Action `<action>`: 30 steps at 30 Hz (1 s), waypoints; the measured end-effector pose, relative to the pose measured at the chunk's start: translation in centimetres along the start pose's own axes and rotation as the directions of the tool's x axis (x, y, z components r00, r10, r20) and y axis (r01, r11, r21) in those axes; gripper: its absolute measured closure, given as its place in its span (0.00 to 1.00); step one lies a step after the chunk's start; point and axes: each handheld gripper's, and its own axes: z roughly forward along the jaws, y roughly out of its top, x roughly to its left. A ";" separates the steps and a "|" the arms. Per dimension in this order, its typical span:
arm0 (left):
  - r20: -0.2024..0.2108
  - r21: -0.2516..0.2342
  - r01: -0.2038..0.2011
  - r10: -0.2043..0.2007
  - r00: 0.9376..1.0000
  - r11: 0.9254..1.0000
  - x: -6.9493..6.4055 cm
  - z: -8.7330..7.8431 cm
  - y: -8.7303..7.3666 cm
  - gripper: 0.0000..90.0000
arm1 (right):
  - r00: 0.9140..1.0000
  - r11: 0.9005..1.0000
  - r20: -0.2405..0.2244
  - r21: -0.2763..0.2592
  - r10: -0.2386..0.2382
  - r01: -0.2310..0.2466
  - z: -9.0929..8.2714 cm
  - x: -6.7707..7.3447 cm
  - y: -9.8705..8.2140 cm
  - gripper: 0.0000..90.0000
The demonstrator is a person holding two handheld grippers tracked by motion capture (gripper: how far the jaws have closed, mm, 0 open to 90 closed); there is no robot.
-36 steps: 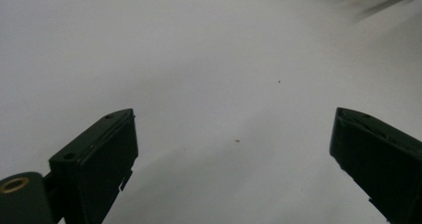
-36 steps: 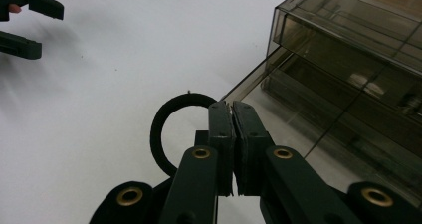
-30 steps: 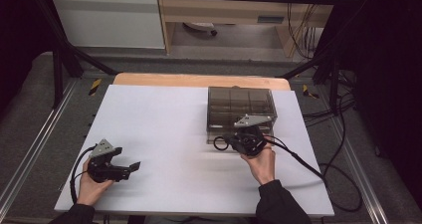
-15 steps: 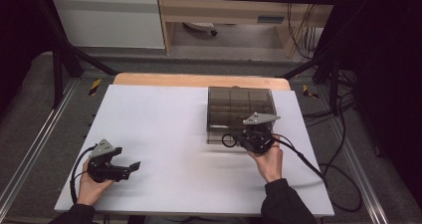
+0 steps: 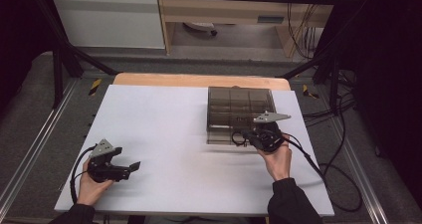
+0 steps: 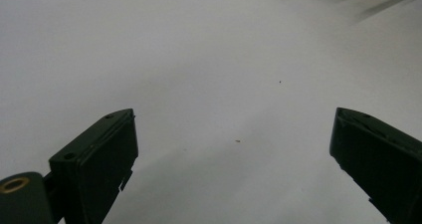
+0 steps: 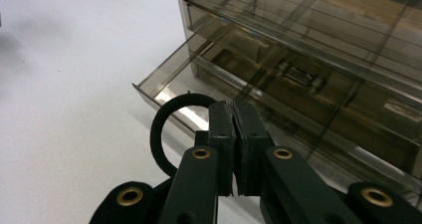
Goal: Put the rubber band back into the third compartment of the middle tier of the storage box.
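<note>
The right gripper (image 7: 233, 109) pinches a black ring (image 7: 164, 129) at the open lower drawer (image 7: 209, 84) of a smoky box (image 5: 240, 109) near the worktop's (image 5: 164, 129) far right corner. Next, probably, dropping it inside. Left gripper (image 5: 130, 167): fingers spread, idle.

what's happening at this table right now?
A person works two handheld grippers over a white table. The right gripper is shut on a black ring, holding it at the open lower drawer of a smoky clear organizer box. The left gripper hangs open above bare table, holding nothing.
</note>
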 end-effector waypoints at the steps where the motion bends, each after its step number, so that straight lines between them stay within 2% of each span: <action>1: 0.000 0.002 -0.002 0.002 1.000 1.000 0.0 0.0 0.0 0.05 | 1.000 1.000 0.000 0.000 0.000 0.000 0.0 0.0 0.0 0.98; 21: -0.001 0.001 -0.002 0.002 1.000 1.000 0.0 0.0 0.0 0.05 | 0.997 0.999 0.071 -0.005 0.038 -0.038 -1.1 -3.2 -0.8 0.98; 30: 0.000 0.000 0.000 0.000 1.000 1.000 0.0 0.0 0.0 0.05 | 0.995 0.999 0.090 -0.006 0.051 -0.051 -1.2 -4.2 -0.9 0.98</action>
